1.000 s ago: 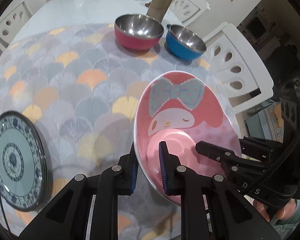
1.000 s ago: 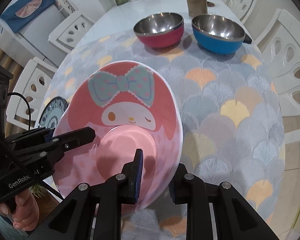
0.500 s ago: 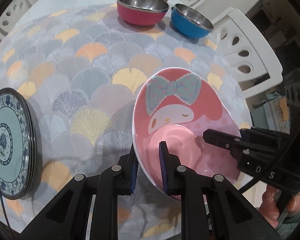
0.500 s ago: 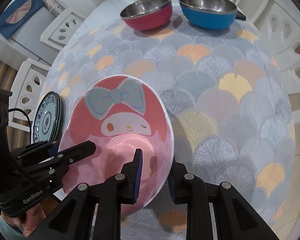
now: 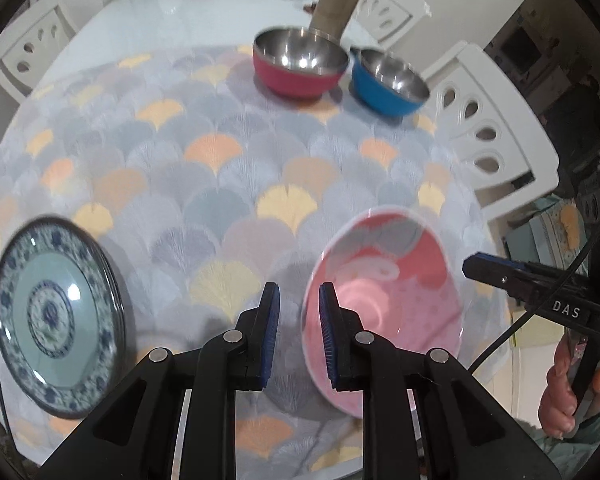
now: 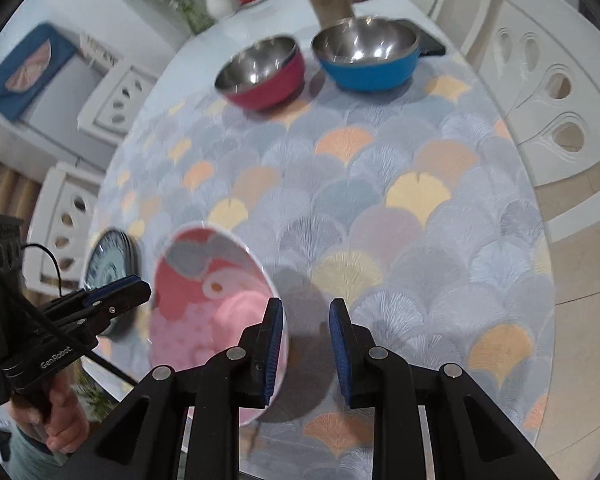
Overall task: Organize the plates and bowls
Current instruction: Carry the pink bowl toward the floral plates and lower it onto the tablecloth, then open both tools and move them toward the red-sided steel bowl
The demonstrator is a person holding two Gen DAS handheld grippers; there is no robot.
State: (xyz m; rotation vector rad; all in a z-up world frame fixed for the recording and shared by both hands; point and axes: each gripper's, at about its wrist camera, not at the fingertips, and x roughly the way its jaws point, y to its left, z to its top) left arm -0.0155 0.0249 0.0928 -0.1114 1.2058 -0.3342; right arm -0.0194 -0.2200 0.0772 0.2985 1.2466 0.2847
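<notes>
The pink cartoon plate [image 5: 384, 304] [image 6: 204, 312] lies low over the patterned tablecloth near the table's front edge, blurred, with a shadow beside it. My left gripper [image 5: 299, 296] is just left of it. Its jaws are narrow and the pads press on nothing; the plate's rim shows beyond the gap. My right gripper [image 6: 306, 308] is just right of the plate, jaws narrow, with only cloth and shadow between its pads. Each gripper appears in the other's view, left gripper [image 6: 136, 290] and right gripper [image 5: 472, 266], beside the rim. A stack of blue-patterned plates [image 5: 56, 316] [image 6: 108, 264] sits at the left edge.
A red bowl [image 5: 300, 66] and a blue bowl [image 5: 388, 80], both steel-lined, stand side by side at the back, with a tan tumbler [image 5: 340, 0] behind them. White chairs [image 5: 484, 136] [image 6: 548, 92] ring the table. A hand [image 5: 560, 400] holds the right gripper's handle.
Both grippers had the pink plate's rim between their pads. The plate is now out of both, lower and farther from the cameras. The grippers have drawn apart to either side.
</notes>
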